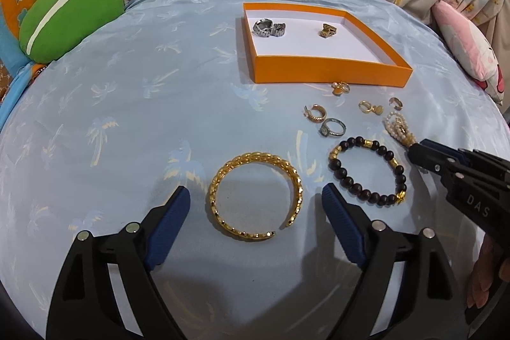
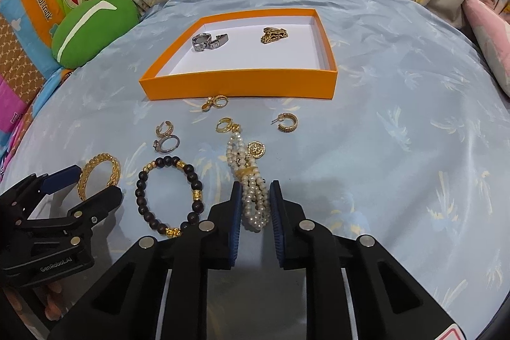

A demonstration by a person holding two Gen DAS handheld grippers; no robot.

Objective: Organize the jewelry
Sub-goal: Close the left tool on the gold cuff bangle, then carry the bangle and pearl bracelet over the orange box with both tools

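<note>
An orange tray [image 1: 331,69] [image 2: 239,85] holds a silver watch band [image 1: 269,27] [image 2: 208,41] and a gold chain piece [image 1: 328,30] [image 2: 274,34]. My left gripper [image 1: 256,204] [image 2: 86,180] is open, its fingers on either side of a gold bangle [image 1: 255,196] [image 2: 99,176] on the blue cloth. My right gripper [image 2: 254,203] [image 1: 414,150] is closed on a pearl bracelet [image 2: 251,190] [image 1: 398,126]. A dark bead bracelet [image 1: 366,171] [image 2: 169,196] lies between them.
Small gold earrings [image 1: 315,113] [image 2: 287,122], a silver ring [image 1: 333,127] [image 2: 167,144] and a gold charm [image 1: 340,87] [image 2: 216,101] lie in front of the tray. A green cushion [image 1: 70,18] sits at the far left, a pink pillow [image 1: 468,50] at the right.
</note>
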